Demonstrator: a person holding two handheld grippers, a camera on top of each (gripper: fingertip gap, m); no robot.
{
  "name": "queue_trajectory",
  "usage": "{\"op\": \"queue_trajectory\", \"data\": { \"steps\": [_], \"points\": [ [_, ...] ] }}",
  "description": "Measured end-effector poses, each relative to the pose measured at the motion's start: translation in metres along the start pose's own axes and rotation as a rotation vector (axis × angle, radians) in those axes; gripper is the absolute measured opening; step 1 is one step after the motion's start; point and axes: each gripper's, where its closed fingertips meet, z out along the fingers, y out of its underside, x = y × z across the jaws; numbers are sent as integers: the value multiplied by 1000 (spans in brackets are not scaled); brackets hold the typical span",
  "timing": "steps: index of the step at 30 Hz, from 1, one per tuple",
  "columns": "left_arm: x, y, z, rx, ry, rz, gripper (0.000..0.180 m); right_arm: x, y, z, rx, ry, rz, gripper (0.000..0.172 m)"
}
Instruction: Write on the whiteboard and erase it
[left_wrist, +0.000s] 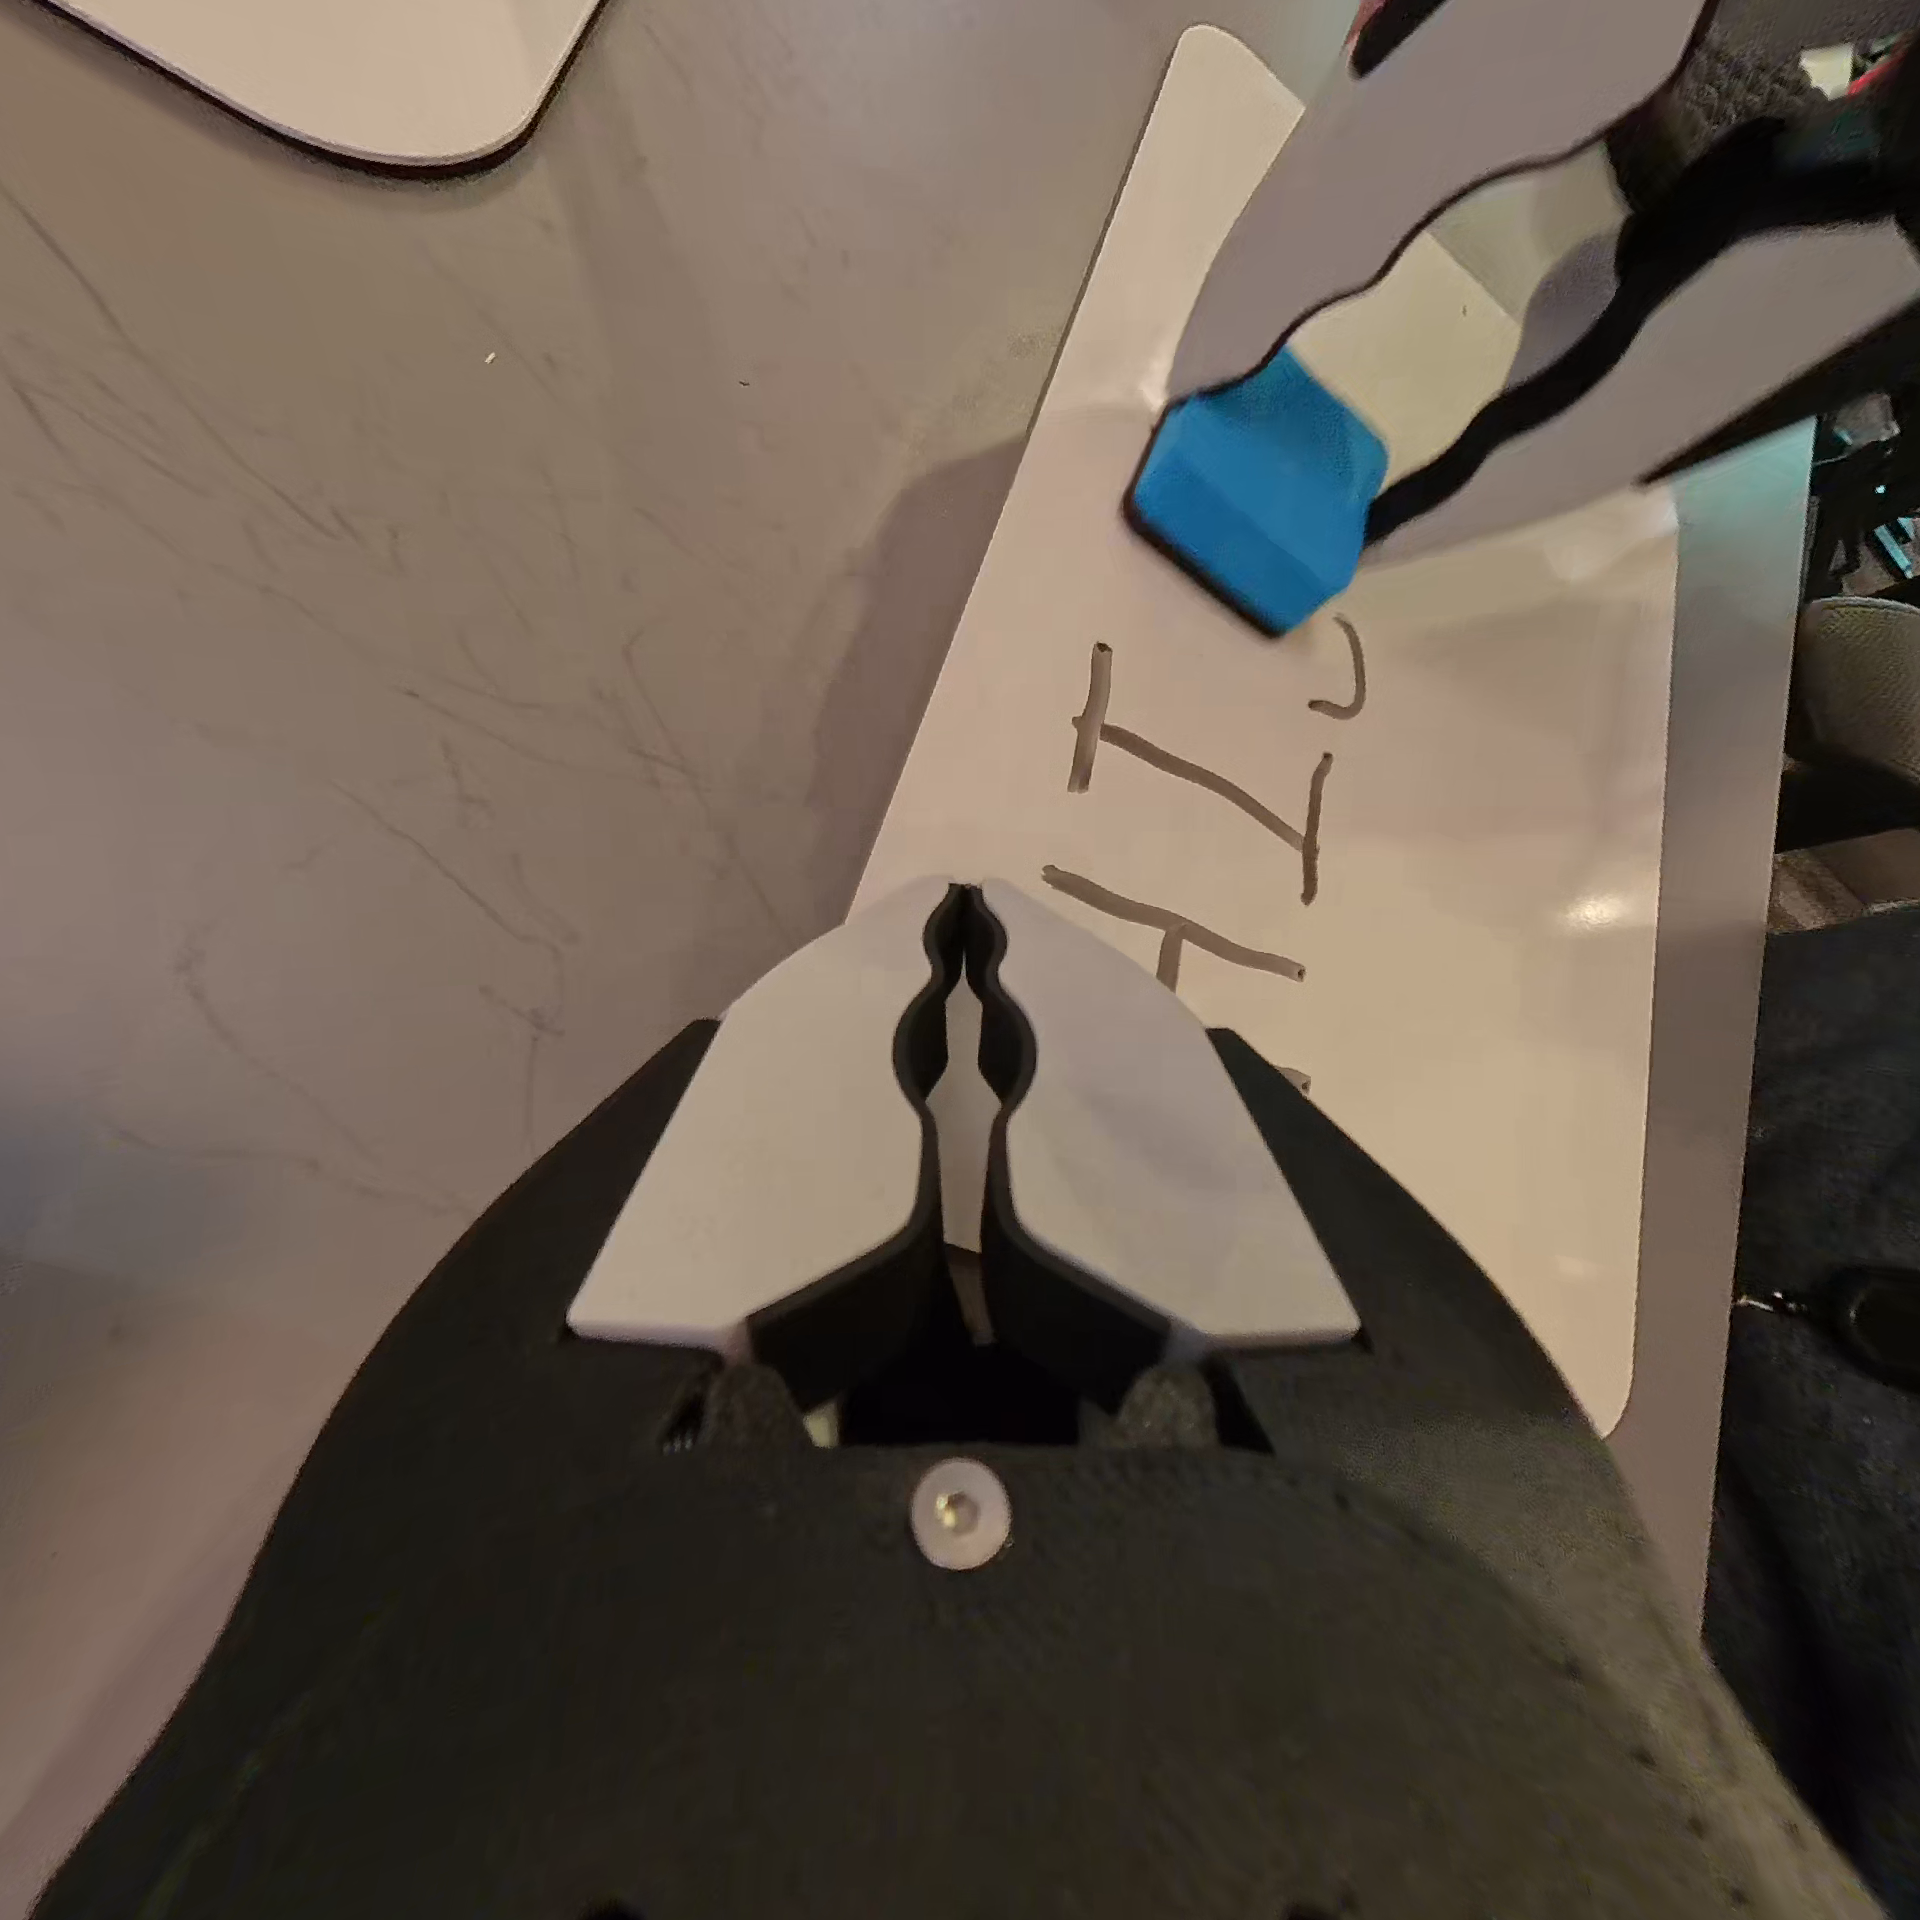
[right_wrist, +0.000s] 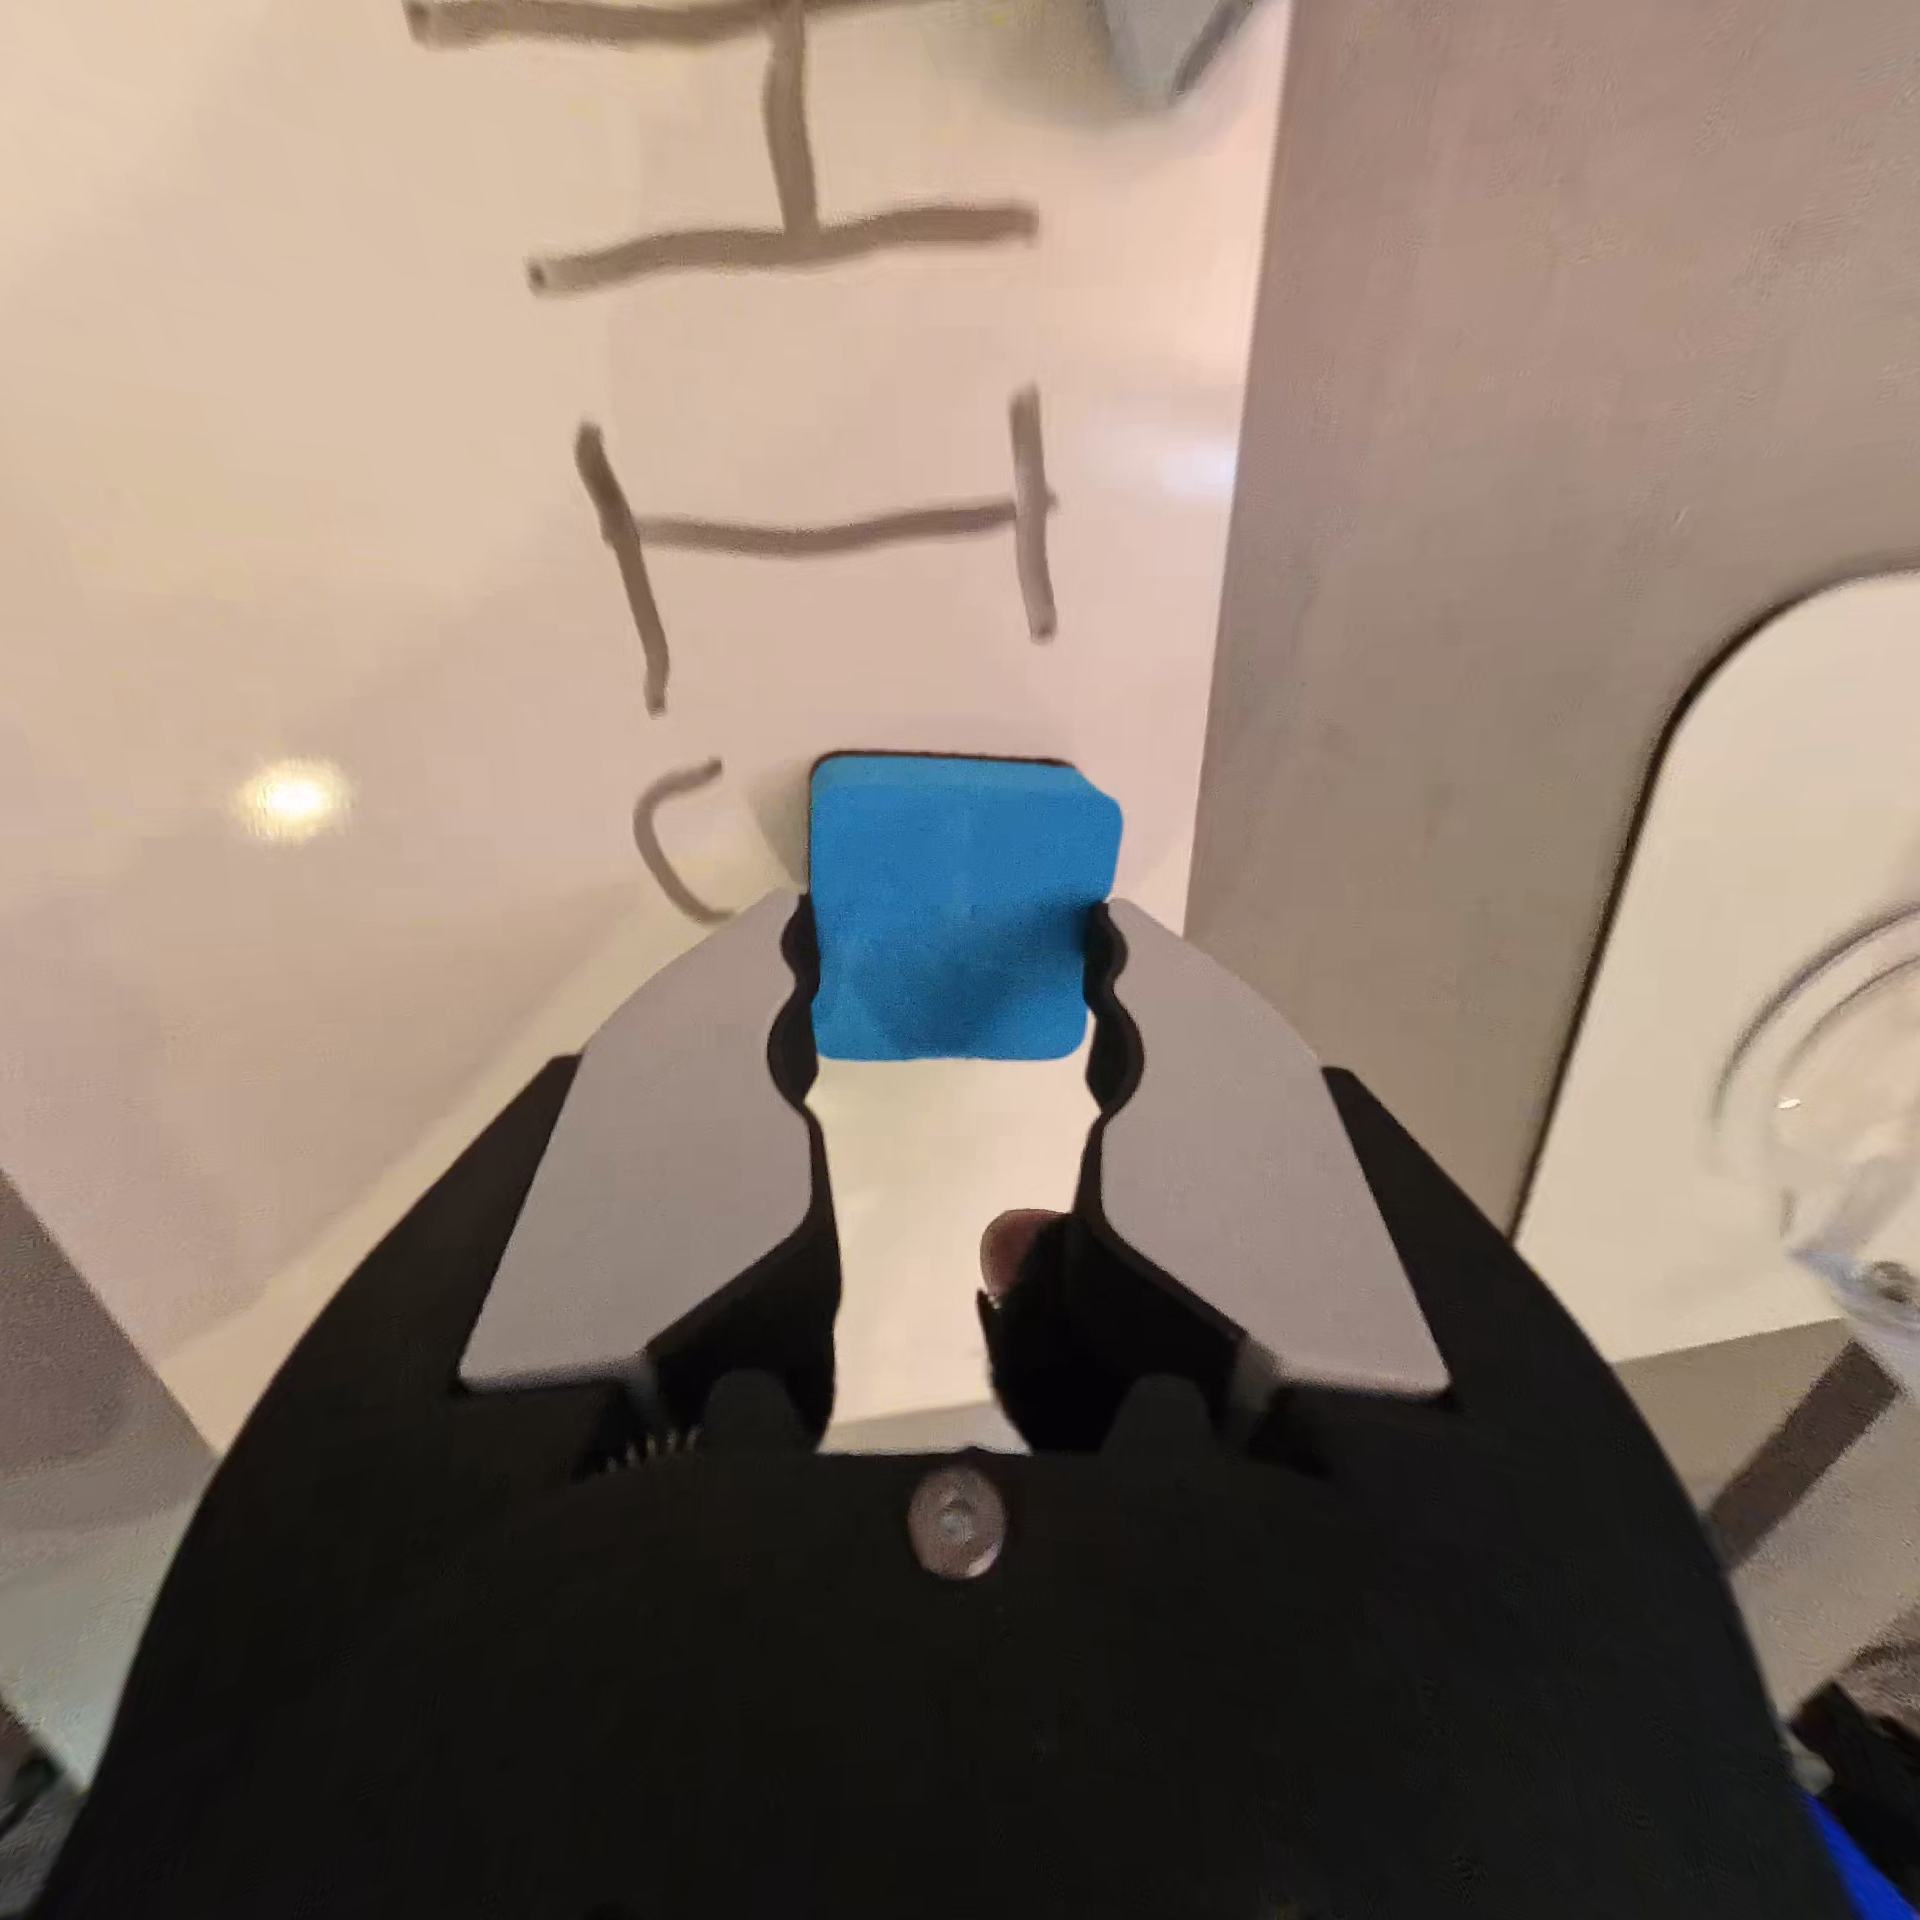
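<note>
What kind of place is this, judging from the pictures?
Probably an office or lab workspace: a whiteboard lying on a grey marbled table, and a blue eraser for wiping it.

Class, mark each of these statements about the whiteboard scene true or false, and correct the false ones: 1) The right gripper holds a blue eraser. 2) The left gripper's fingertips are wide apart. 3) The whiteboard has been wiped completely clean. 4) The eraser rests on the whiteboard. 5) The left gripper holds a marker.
1) True: the right gripper grips the blue eraser on both sides.
2) False: the left gripper has its fingertips together.
3) False: grey marker strokes remain on the whiteboard.
4) True: its dark underside meets the board near the nearest stroke.
5) False: nothing is between its fingertips, and no marker is in view.
</note>
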Motion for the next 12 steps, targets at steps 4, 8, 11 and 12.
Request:
{"op": "queue_trajectory", "data": {
  "steps": [4,8,11,12],
  "points": [
    [0,0,0,-1,4,-4,0,-3,67,-8,-148,-44,31,51],
    [0,0,0,1,4,-3,0,-7,-3,0,54,-44,-2,51],
    [0,0,0,1,-2,1,1,-19,24,-6,-30,-125,-34,51],
    [0,0,0,1,-1,-1,1,1,33,-3,-48,-79,42,51]
  ]
}}
